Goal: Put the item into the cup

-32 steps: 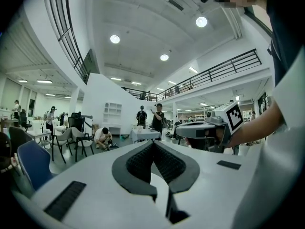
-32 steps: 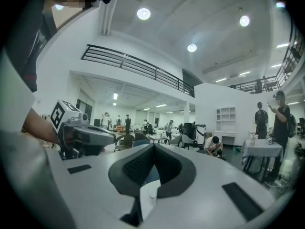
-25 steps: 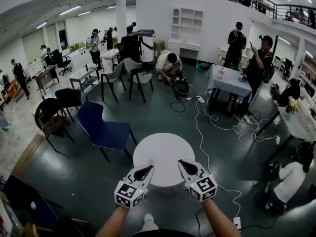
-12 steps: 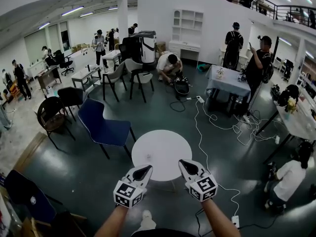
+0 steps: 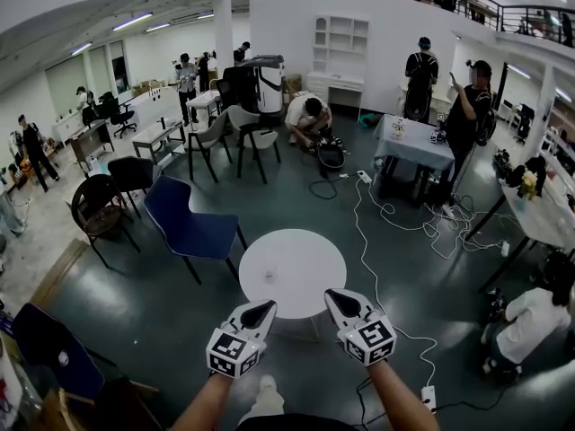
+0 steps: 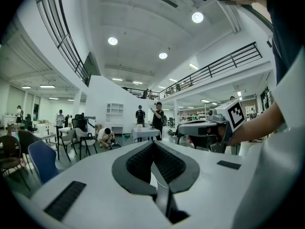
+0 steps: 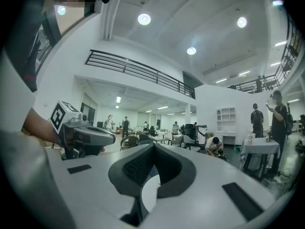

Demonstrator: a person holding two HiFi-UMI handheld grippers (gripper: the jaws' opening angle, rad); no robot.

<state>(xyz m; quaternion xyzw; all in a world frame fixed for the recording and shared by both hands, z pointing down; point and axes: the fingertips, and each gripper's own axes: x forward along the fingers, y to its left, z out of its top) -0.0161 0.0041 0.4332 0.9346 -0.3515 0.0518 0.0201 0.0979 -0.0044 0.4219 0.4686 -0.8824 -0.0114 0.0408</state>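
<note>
A round white table (image 5: pixel 292 268) stands on the dark, shiny floor (image 5: pixel 144 321). A blue chair (image 5: pixel 193 227) stands on the floor just left of the table. Long white cables (image 5: pixel 359 232) lie on the floor to the right, running far back.

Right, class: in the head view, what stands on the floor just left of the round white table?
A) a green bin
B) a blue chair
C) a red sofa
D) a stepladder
B: a blue chair stands on the dark floor at the left of the round white table.
</note>
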